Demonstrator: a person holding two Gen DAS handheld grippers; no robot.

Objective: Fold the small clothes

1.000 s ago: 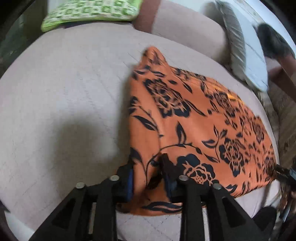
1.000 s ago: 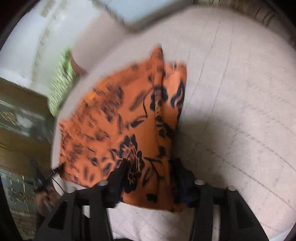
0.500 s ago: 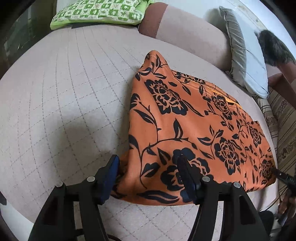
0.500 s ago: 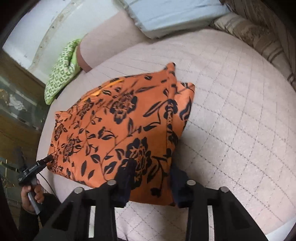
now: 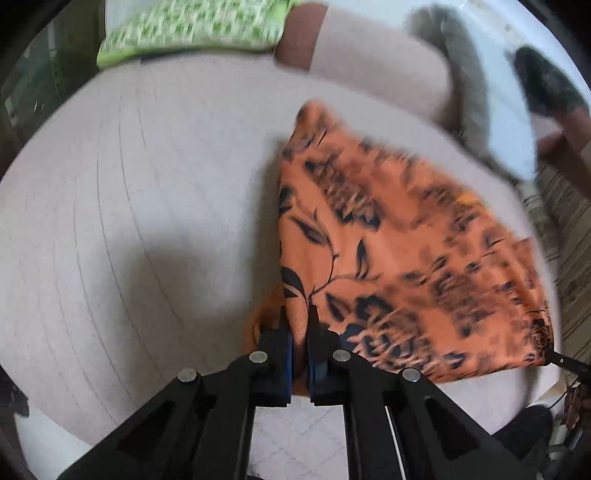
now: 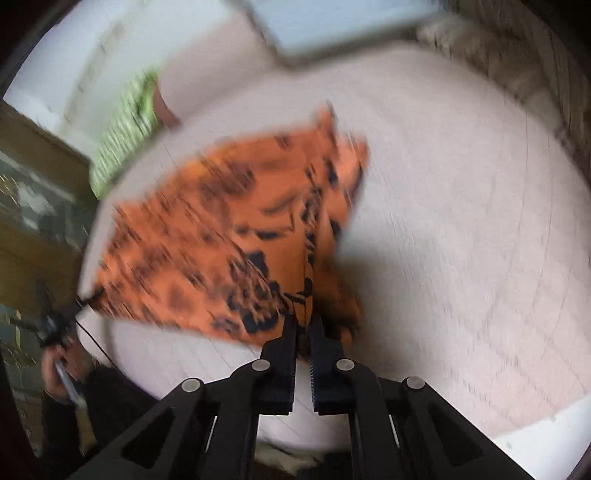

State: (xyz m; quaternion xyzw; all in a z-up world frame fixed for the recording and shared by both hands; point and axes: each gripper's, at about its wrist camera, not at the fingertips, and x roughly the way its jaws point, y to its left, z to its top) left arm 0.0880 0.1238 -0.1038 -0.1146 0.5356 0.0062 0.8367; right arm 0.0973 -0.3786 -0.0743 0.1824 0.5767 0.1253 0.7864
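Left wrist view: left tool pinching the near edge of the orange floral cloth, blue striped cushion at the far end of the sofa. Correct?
Not quite. The cushion at the far end is green and white patterned, not blue striped; the left wrist view shows it. The rest holds: the left tool is shut on the near edge of the orange floral cloth, which lies on the sofa.

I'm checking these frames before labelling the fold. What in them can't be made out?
- Left wrist view: motion blur smears the far half of the orange floral garment; its type and layers are unreadable.
- Same view: the left hand-held gripper covers the pinched edge.
- Right wrist view: the whole frame is blurred; the right hand-held gripper hides the cloth it grips.
- The dark furry object is cut off by the lens edge.
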